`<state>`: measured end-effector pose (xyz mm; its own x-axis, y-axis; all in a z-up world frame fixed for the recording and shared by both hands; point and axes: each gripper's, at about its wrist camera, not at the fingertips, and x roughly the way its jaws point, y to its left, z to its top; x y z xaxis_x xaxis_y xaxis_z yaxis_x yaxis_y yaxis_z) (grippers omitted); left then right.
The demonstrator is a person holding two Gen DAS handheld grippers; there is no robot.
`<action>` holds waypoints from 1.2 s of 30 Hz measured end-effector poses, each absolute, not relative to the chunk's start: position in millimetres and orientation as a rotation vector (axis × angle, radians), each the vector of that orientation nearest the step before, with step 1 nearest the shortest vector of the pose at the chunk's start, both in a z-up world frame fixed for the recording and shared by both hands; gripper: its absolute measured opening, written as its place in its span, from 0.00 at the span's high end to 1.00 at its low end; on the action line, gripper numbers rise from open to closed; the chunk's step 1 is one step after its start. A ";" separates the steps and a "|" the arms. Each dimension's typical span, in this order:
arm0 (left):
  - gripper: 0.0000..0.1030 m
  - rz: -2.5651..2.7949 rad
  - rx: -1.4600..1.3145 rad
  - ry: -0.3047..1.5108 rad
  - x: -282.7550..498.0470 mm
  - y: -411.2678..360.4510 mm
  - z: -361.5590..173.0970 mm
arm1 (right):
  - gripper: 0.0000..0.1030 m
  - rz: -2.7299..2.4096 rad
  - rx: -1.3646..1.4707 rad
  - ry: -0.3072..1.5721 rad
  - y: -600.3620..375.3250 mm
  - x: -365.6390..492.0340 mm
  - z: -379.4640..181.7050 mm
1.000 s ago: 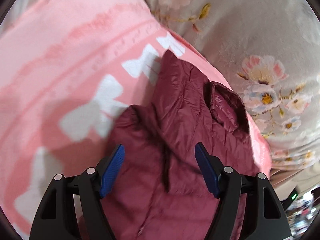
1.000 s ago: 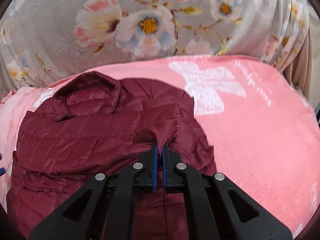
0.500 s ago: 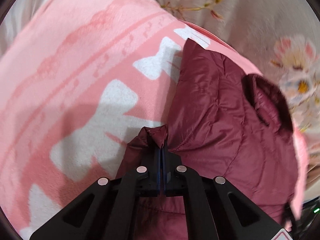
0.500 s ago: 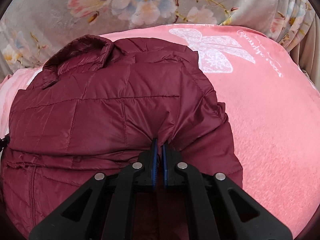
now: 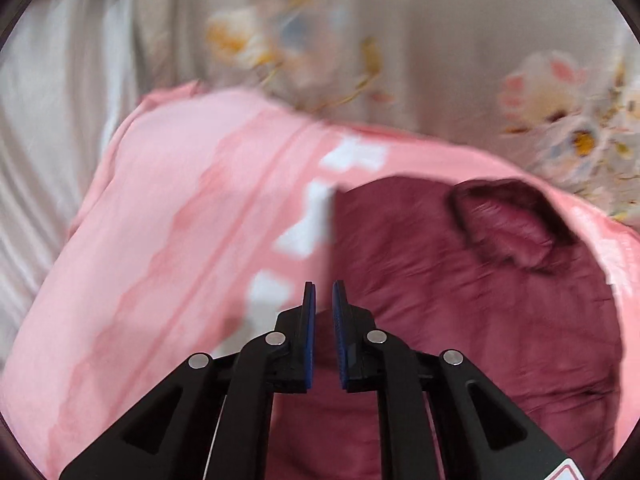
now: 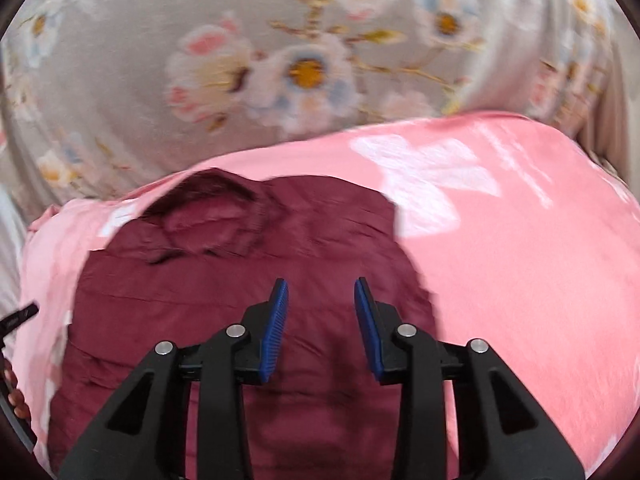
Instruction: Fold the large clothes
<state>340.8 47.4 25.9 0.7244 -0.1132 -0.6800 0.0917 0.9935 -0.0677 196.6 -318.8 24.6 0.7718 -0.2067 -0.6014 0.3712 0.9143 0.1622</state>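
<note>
A maroon quilted jacket (image 5: 460, 300) lies on a pink blanket (image 5: 180, 240), collar (image 5: 508, 224) toward the far side. My left gripper (image 5: 323, 292) hovers above the jacket's left edge, its blue pads a narrow gap apart and holding nothing. In the right wrist view the jacket (image 6: 248, 280) lies flat with both sides folded in, collar (image 6: 208, 212) at upper left. My right gripper (image 6: 320, 292) is open and empty above the jacket's middle. Both views are motion-blurred.
A grey floral fabric (image 6: 280, 60) rises behind the pink blanket (image 6: 520, 260). A pale sheet (image 5: 48, 120) lies to the left. A dark object (image 6: 16, 316) shows at the right wrist view's left edge.
Both grippers held jacket folds half a second ago; both have let go and pulled up and back. The jacket's sides now lie folded over its body.
</note>
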 end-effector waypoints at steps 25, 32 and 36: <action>0.69 -0.149 0.178 0.826 361.7 -85.4 -71.1 | 0.68 -0.205 0.182 0.801 -250.6 264.9 -71.0; 0.69 -0.133 0.208 0.821 360.3 -89.8 -71.8 | 0.67 -0.195 0.198 0.800 -253.8 264.2 -70.6; 0.68 -0.126 0.218 0.820 359.7 -91.3 -72.1 | 0.67 -0.194 0.201 0.800 -253.2 264.6 -70.4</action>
<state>359.7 -91.3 -72.1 0.6764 -0.0272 -0.7360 0.1956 0.9701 0.1439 264.6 -253.2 -70.4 0.6813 -0.0961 -0.7257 0.2472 0.9633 0.1045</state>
